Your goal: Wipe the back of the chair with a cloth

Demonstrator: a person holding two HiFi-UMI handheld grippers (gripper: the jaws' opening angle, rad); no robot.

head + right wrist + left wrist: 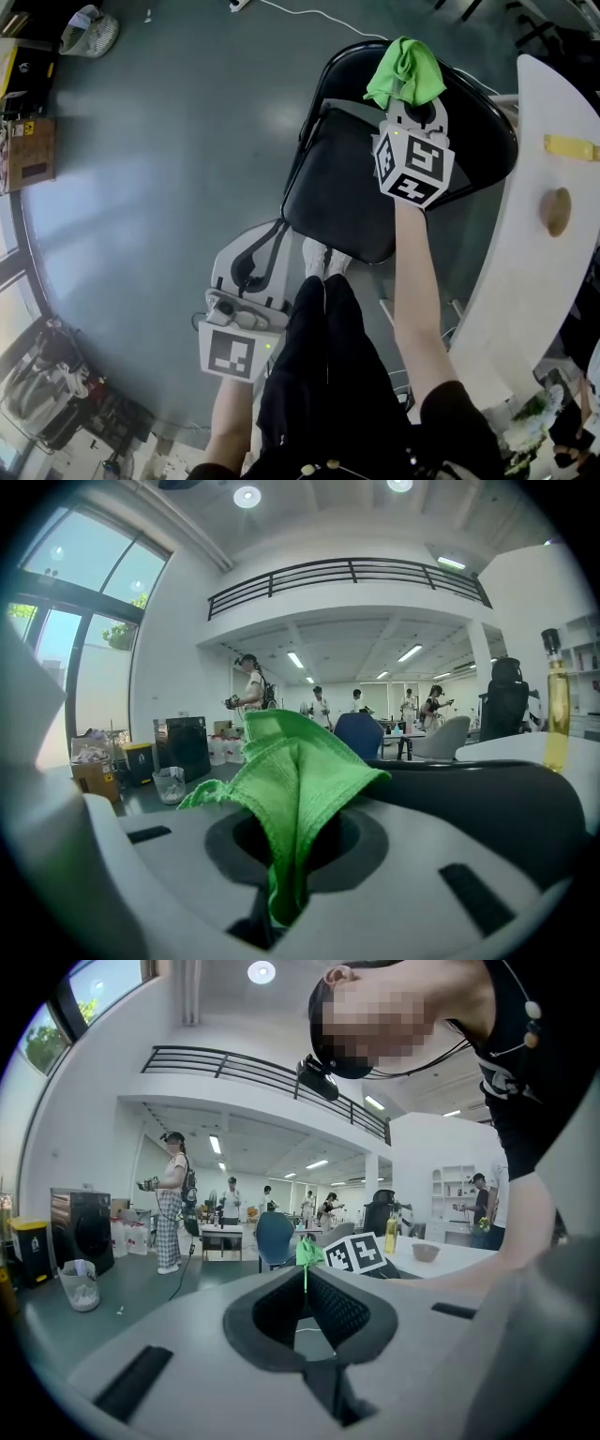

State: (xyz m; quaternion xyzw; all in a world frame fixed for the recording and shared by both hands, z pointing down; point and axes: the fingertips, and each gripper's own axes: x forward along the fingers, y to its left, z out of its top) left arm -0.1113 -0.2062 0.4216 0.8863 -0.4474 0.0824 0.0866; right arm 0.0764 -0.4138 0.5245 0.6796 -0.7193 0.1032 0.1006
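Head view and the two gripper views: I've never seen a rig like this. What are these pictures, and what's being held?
A person holds a two-jaw gripper in each hand; the marker cubes belong to them. The head view looks down from a camera on the person's head. The other two come from cameras riding on each gripper, looking along its jaws. The right gripper is shut on a green cloth, held at the back of a black chair that stands on the grey floor beside a white table. The left gripper hangs low by the person's leg, jaws together, holding nothing.
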